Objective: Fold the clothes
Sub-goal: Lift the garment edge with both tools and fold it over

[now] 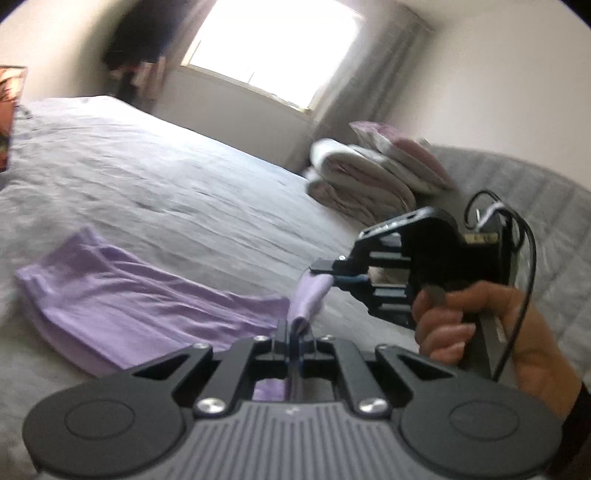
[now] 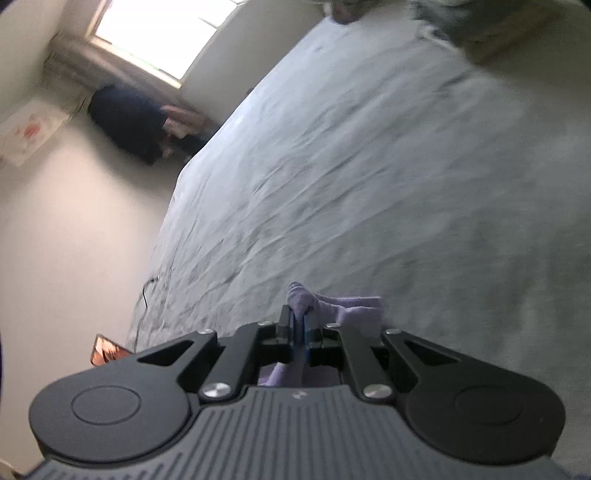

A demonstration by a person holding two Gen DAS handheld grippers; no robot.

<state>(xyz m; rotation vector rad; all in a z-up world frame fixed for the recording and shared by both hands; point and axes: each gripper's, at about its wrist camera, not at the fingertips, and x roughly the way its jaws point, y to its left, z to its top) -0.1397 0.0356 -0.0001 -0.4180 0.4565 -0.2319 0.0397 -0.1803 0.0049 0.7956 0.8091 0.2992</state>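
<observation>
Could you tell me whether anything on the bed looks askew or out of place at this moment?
Nothing looks damaged or spilled. The purple garment lies skewed across the grey bedspread, one end lifted because the left gripper and right gripper are each shut on it. Folded bedding sits stacked by the headboard.

The right gripper (image 2: 298, 334) is clamped on a bunched fold of lilac garment (image 2: 343, 306), lifted above the grey bedsheet (image 2: 369, 184). Beyond the bed's far edge, a dark bundle (image 2: 129, 118) sits under the bright window (image 2: 166, 33).
</observation>
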